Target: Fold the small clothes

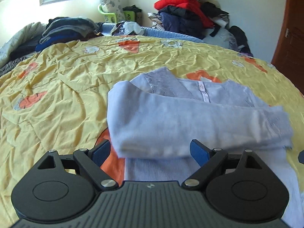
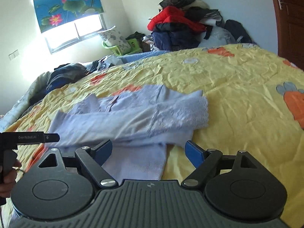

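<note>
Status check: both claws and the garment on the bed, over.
Left claw open, empty. Right claw open, empty. Pale lilac knit top on yellow quilt, sleeve folded across. Nothing in the way.

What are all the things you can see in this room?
Top: one, pale lilac, partly folded on the bed, a sleeve laid across it.
Bedspread: one, yellow with orange and grey patches, covering the bed.
Clothes pile: one, red, navy and black, against the far wall.
Folded clothes: one dark stack, far left of the bed.
Window blind: one, blue with lotus flowers, over the window.
Door: one, brown, far right.
Left gripper: black, blue pads, open, empty.
Right gripper: same, open, empty.
Hand: one, holding the left gripper's handle.
</note>
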{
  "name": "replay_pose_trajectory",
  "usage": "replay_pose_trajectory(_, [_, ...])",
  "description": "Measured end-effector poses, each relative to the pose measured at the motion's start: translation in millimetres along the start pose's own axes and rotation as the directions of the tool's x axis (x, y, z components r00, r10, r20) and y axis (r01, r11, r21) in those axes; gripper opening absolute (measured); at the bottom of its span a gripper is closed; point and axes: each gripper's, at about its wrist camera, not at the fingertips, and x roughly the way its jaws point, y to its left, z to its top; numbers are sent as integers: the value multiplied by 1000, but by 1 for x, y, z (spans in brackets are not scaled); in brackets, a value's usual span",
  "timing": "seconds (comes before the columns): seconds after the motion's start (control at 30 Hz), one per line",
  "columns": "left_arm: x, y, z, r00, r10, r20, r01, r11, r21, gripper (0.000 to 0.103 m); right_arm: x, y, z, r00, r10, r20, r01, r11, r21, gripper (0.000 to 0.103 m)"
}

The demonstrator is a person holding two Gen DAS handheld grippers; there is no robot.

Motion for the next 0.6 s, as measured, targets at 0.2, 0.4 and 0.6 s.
replay_pose_trajectory(0.2, [-45, 14, -36, 998, -68, -6, 68, 997, 34, 91, -20, -7, -28, 996, 70, -58, -67, 996, 56, 86])
replay_pose_trajectory(0.4, [-82, 43, -82, 997, -81, -10, 81, 995, -62, 91, -46, 0, -54, 995, 74, -71, -74, 997, 3, 86])
replay_pose_trajectory(0.6, [-97, 54, -102, 998, -7, 60, 18, 983, -180, 91, -49, 18, -66, 983, 179, -49, -179, 984, -4, 86])
